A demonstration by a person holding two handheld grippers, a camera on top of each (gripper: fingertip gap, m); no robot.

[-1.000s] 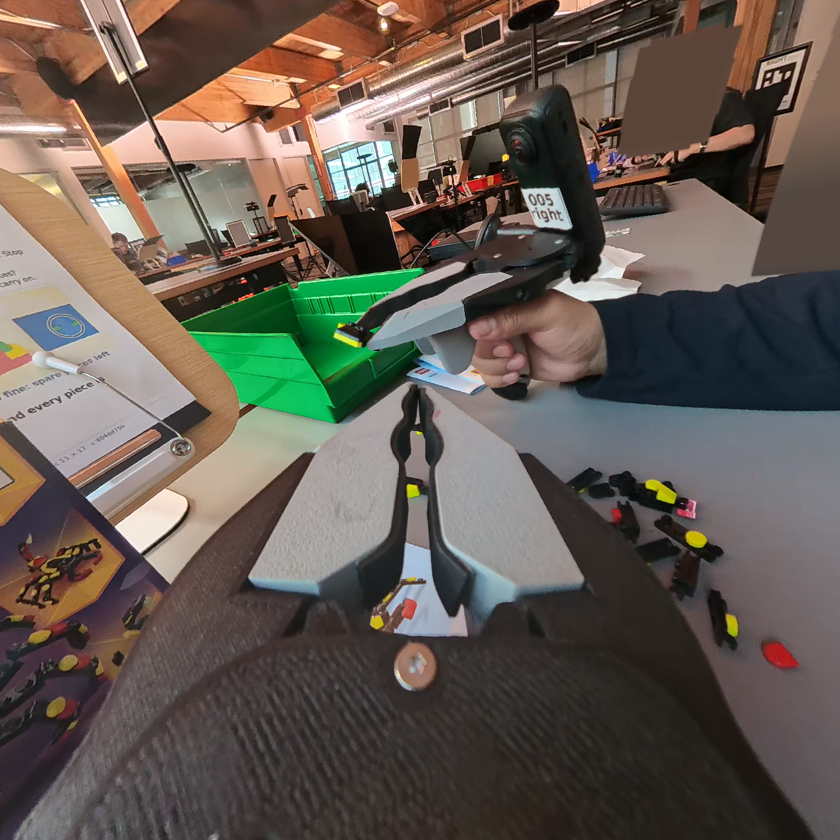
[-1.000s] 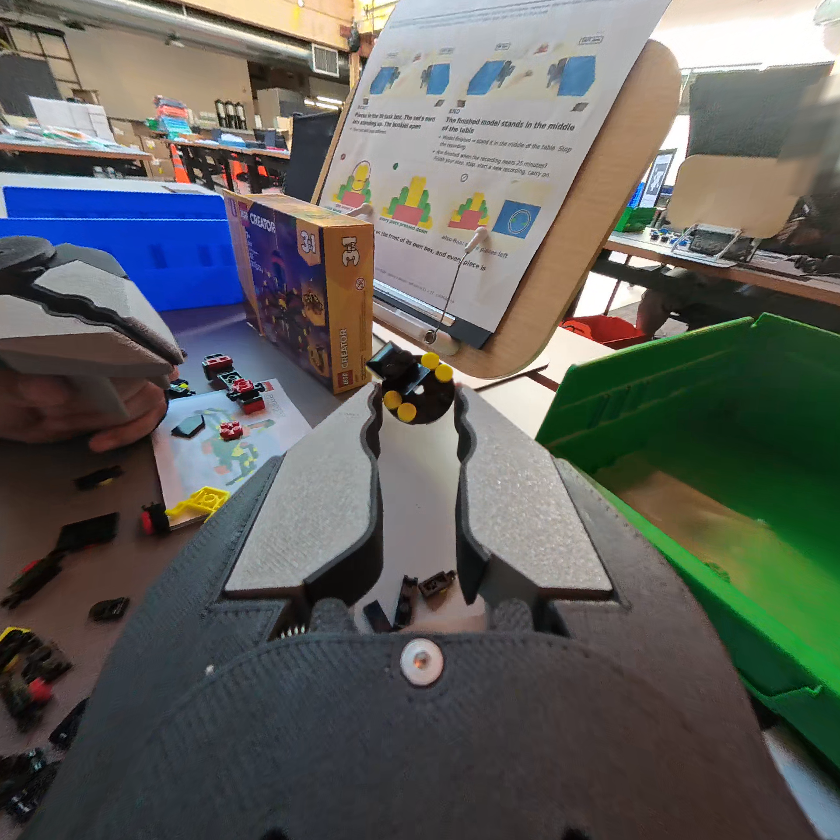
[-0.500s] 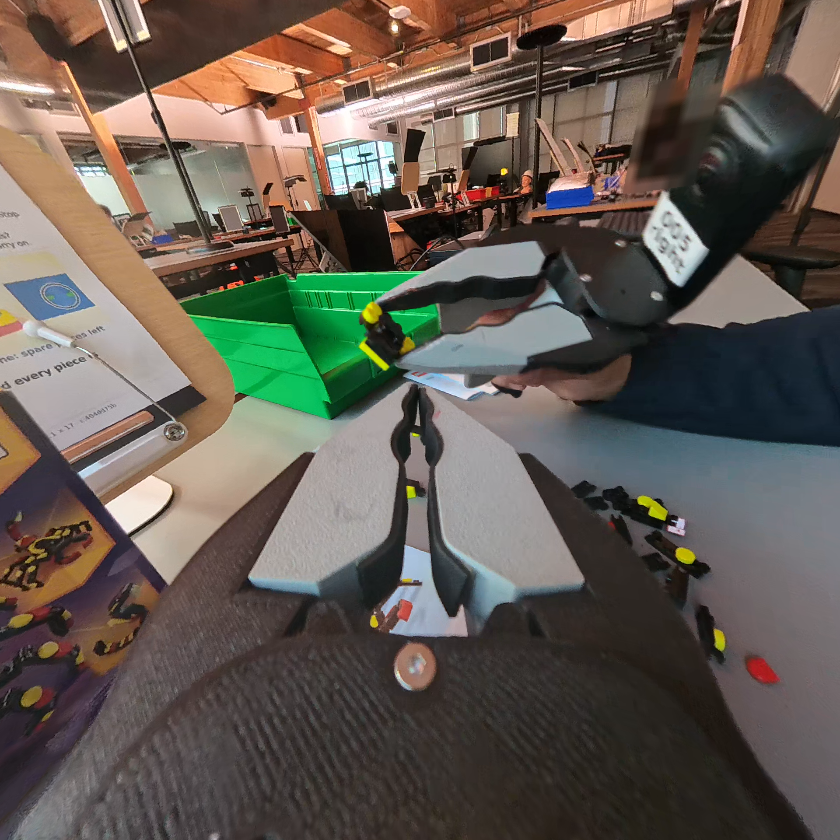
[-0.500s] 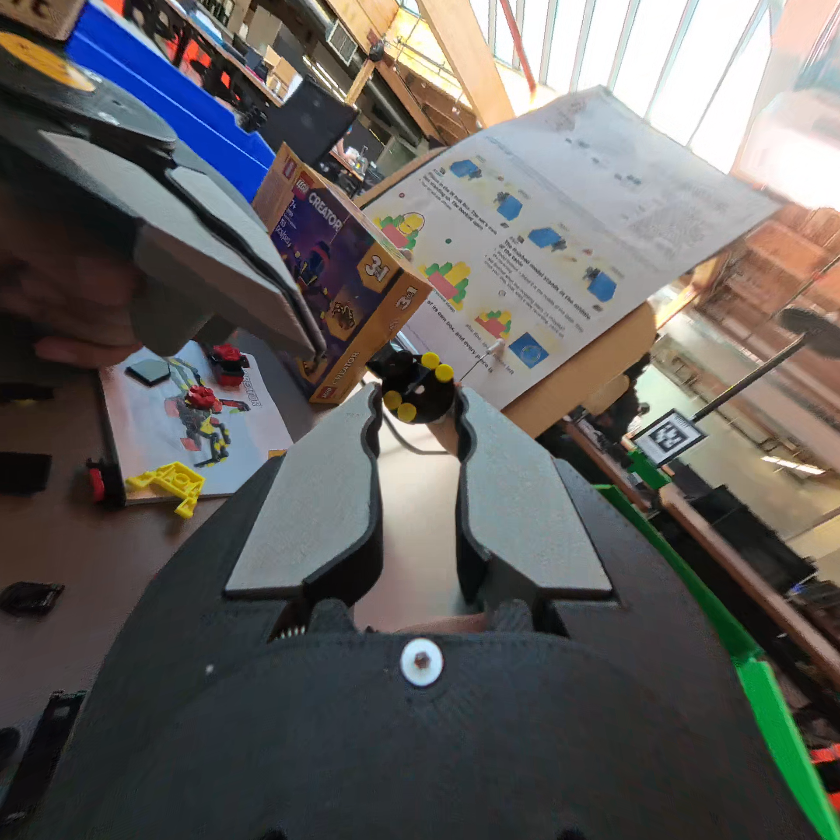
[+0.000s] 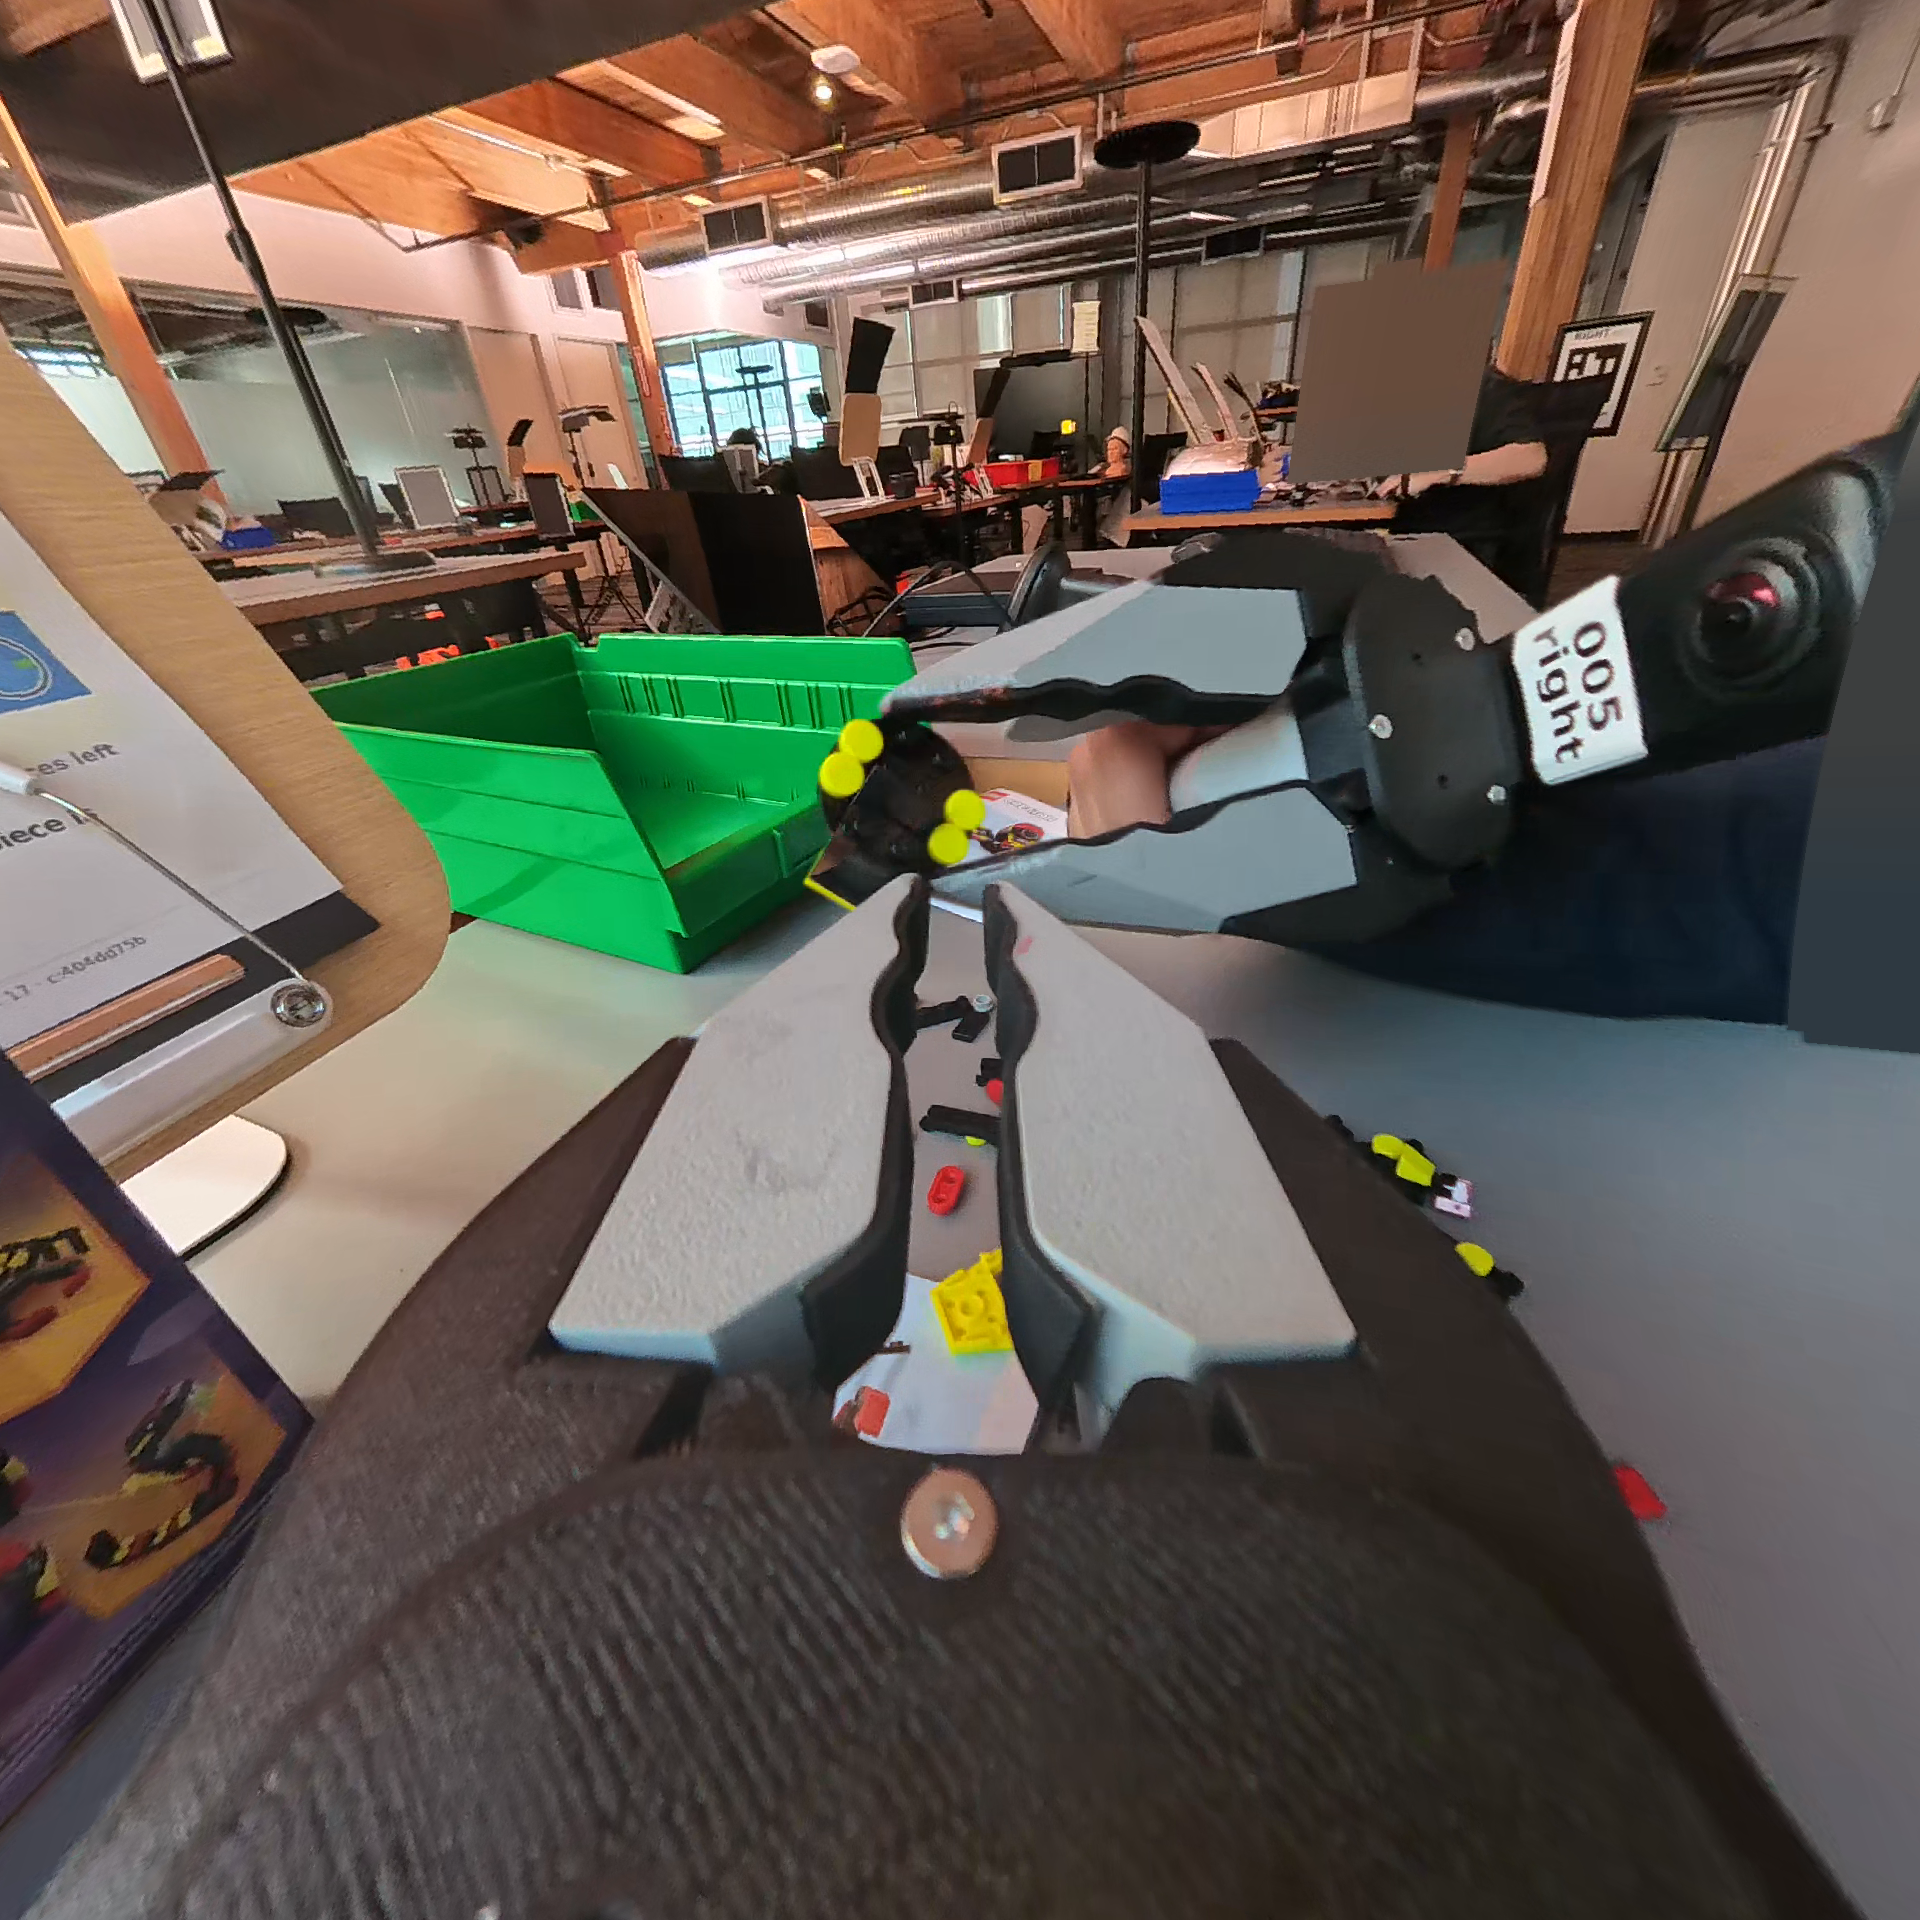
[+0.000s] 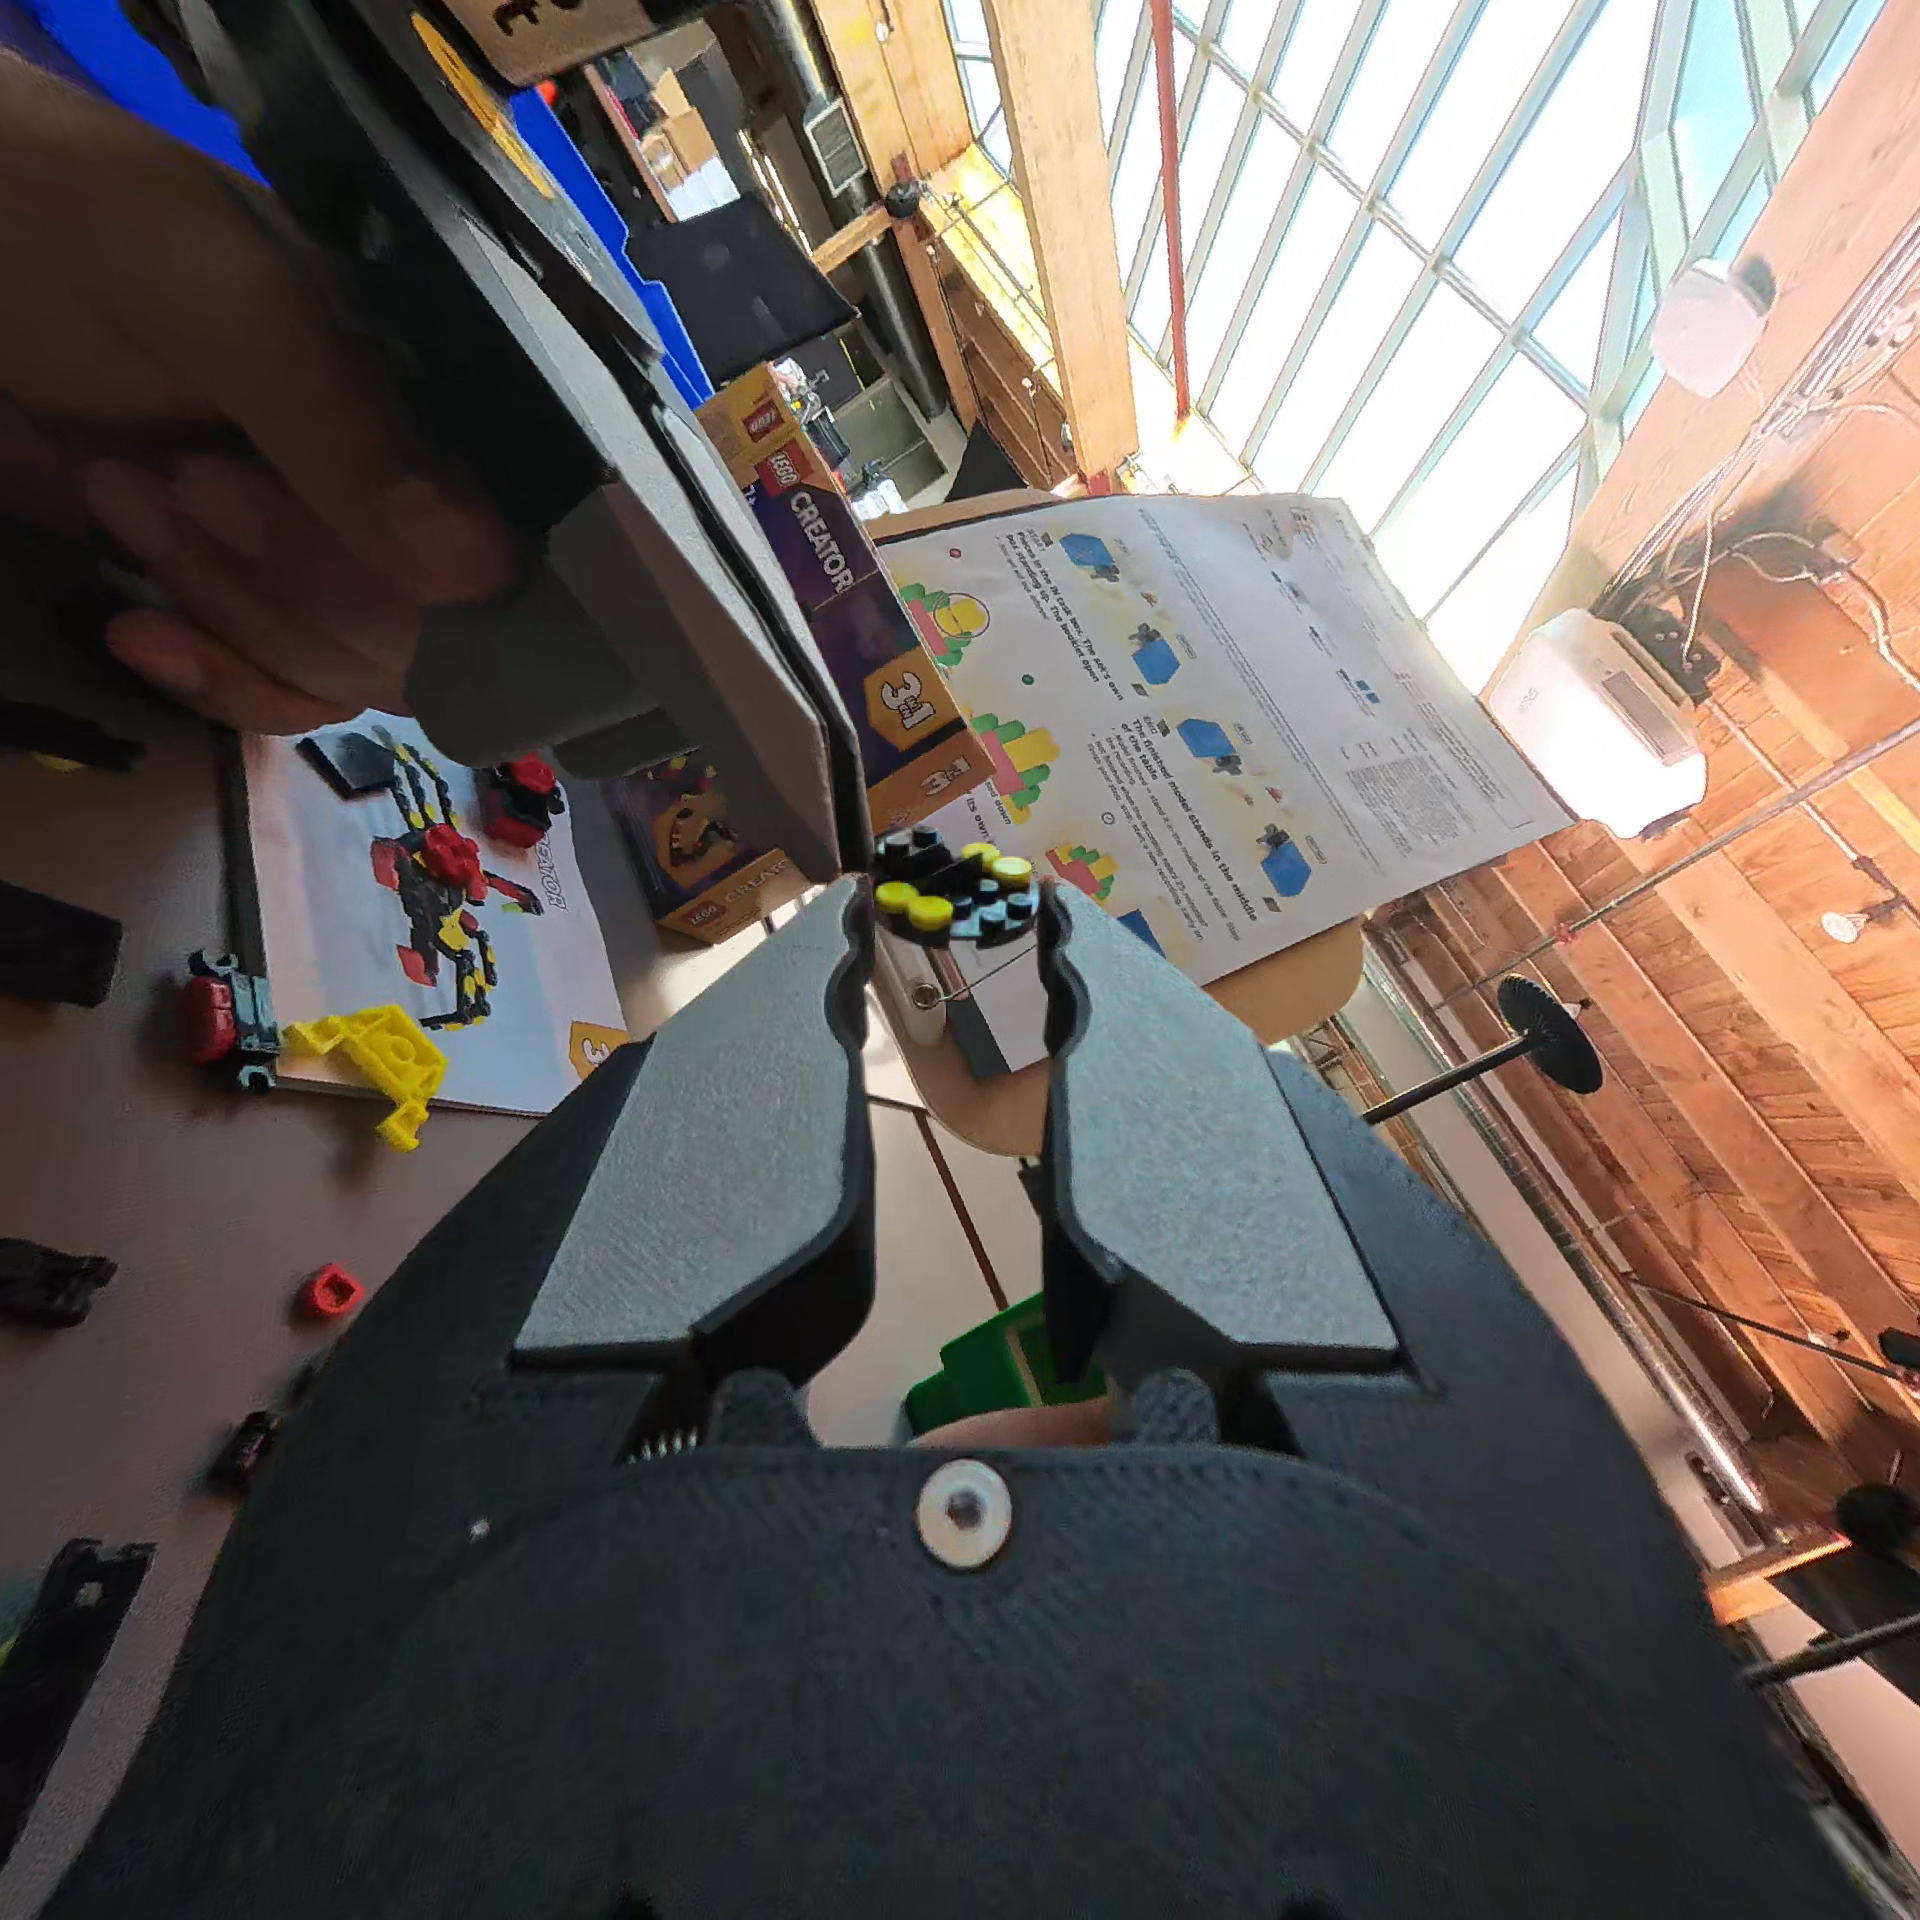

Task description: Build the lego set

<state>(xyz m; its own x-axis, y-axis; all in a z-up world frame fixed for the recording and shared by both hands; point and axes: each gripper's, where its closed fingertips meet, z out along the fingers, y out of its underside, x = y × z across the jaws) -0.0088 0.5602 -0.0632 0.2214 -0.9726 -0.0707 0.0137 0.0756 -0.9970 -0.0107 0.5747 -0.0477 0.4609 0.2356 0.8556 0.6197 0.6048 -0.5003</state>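
Left wrist view: left gripper (image 5: 951, 914), tips slightly apart and empty, sits just under the round black plate with yellow studs (image 5: 902, 795), likely ready to add to it.

Right wrist view: right gripper (image 6: 954, 914) clamps that plate's edges, presenting it stud-side up.

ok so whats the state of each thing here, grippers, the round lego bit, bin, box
right gripper: shut on round black plate
round black plate: held off the table, yellow studs on it
left gripper: slightly open, empty, tips by the plate
green bin: upright, looks empty
lego box: standing
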